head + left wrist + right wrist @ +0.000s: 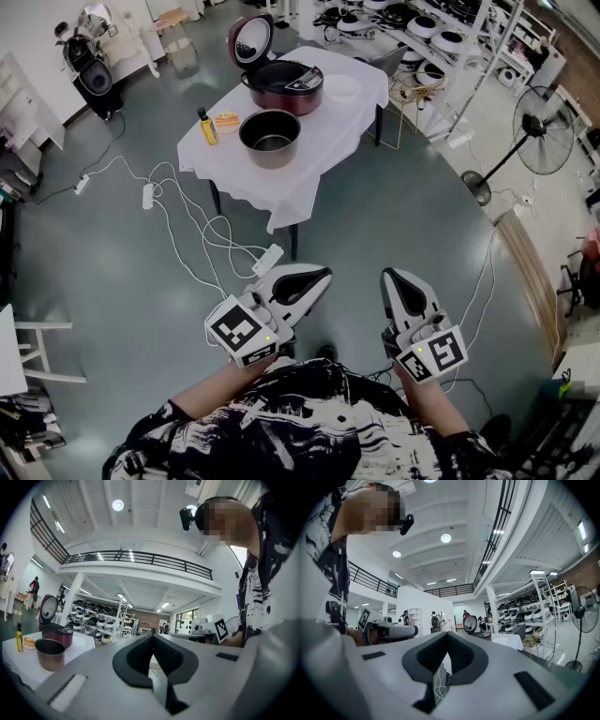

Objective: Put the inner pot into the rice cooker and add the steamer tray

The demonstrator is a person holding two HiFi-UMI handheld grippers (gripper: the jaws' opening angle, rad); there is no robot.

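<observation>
On a white-clothed table stands a dark red rice cooker with its lid up. The metal inner pot sits in front of it, empty. A white steamer tray lies to the cooker's right. Both grippers are held close to the person's body, far from the table. My left gripper is shut with nothing in it, and its view shows the inner pot and rice cooker at far left. My right gripper is shut and empty too.
A yellow bottle and an orange item stand on the table's left part. White cables and power strips trail over the floor between me and the table. A standing fan is at right, shelves of cookers behind.
</observation>
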